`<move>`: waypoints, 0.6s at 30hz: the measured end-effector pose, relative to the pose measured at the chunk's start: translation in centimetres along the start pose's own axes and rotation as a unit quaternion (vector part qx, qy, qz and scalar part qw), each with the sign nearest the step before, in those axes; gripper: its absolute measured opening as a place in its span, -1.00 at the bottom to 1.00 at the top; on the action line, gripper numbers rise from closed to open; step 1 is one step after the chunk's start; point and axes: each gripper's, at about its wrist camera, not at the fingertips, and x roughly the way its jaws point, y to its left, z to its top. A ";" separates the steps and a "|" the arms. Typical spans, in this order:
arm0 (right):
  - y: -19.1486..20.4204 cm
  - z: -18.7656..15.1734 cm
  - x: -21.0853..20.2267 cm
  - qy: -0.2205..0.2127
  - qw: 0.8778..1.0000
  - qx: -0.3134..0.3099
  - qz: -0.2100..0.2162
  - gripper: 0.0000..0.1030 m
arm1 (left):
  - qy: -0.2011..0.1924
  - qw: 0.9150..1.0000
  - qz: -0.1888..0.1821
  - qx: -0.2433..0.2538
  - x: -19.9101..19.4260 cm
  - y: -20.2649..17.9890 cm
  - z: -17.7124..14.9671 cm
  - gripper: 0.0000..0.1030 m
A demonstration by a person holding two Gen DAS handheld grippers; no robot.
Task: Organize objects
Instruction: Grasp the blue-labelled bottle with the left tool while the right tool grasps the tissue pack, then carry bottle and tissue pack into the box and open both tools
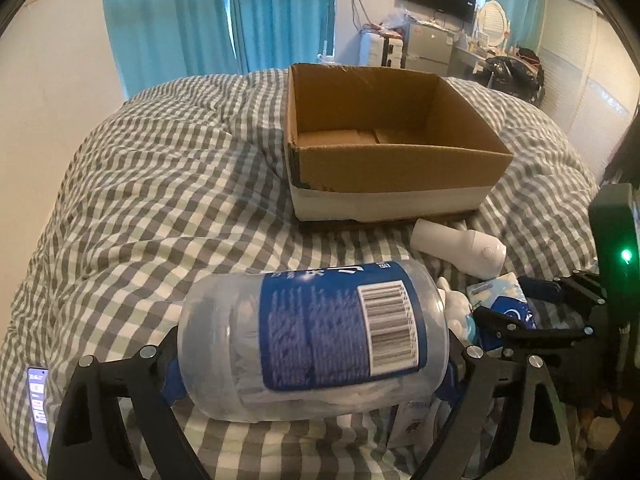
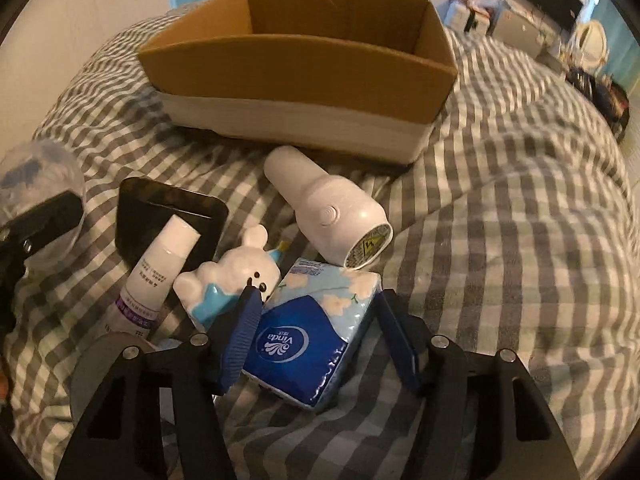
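Note:
My left gripper [image 1: 312, 360] is shut on a clear plastic bottle [image 1: 312, 336] with a blue label, held sideways just above the checked bed cover. An open cardboard box [image 1: 392, 160] sits beyond it, empty inside; it also shows in the right wrist view [image 2: 304, 68]. My right gripper [image 2: 316, 320] is open, its fingers on either side of a blue Vinda tissue pack [image 2: 316, 332] lying on the bed. A white bear figurine [image 2: 228, 280], a white tube [image 2: 160, 268] and a white handheld device [image 2: 328, 212] lie close by.
A black tray-like object [image 2: 168, 208] lies under the tube. A phone [image 1: 38, 404] lies at the bed's left edge. The checked duvet [image 1: 160, 184] covers the bed. Blue curtains [image 1: 216, 12], a wall TV and cluttered furniture stand behind.

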 end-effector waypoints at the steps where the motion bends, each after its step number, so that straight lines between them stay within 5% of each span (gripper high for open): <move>1: -0.1 0.0 0.2 0.005 1.000 0.003 0.001 0.18 | 0.001 1.000 -0.003 0.001 0.1 -0.1 -0.1 0.80; 4: -0.2 0.0 0.4 0.013 1.000 0.003 -0.001 0.17 | 0.003 1.000 -0.005 0.007 0.4 -0.6 -0.3 0.79; 10: 1.1 -0.6 -2.0 -0.041 0.998 -0.026 -0.028 -0.39 | -0.012 1.000 -0.003 0.012 -0.6 -0.9 -0.4 0.79; 18: 1.9 -1.6 -6.0 -0.110 0.992 -0.041 -0.039 -0.53 | -0.027 1.000 0.003 0.011 -2.5 -0.9 -0.7 0.79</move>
